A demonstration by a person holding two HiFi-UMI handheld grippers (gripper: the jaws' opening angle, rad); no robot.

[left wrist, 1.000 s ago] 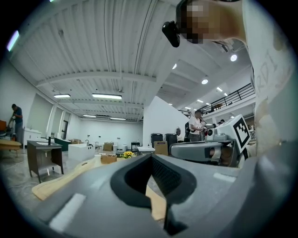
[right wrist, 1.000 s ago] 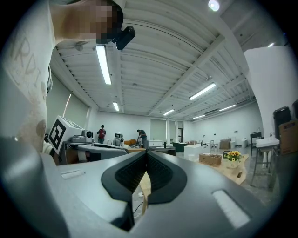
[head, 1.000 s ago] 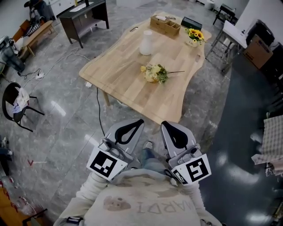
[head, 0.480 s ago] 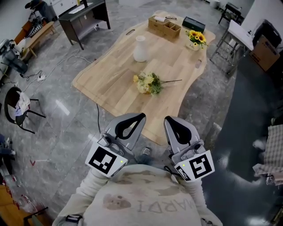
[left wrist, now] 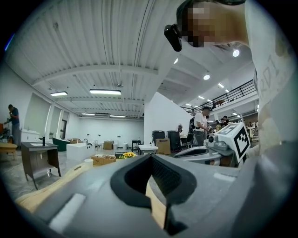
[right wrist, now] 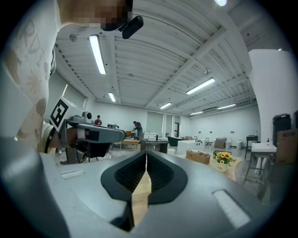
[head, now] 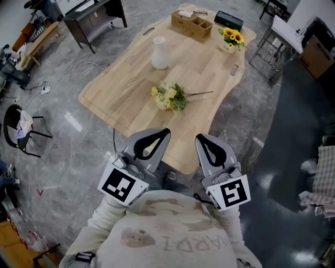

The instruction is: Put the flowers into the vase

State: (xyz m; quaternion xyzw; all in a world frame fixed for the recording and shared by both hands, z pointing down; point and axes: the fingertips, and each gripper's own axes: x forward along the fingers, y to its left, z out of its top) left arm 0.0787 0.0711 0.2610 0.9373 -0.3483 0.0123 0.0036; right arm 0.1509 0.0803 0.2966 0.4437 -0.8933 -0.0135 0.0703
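Note:
A white vase [head: 160, 53] stands upright on the far half of the wooden table [head: 120, 99]. A bunch of pale yellow flowers [head: 170, 97] lies on its side mid-table, stems pointing right. Both grippers are held side by side above the table's near edge, well short of the flowers. My left gripper [head: 163, 132] [left wrist: 151, 155] is shut with nothing in it. My right gripper [head: 201, 138] [right wrist: 146, 152] is also shut and holds nothing.
At the table's far end sit a wooden organiser box [head: 194, 23], a black box [head: 229, 20] and a pot of sunflowers [head: 230, 37]. A dark desk [head: 91, 15] and a chair [head: 15, 125] stand on the left. Stools and a cardboard box are at the right.
The table has drawn closer in the head view. Both grippers, which were over the floor, now reach over its near edge, and their jaws look unchanged.

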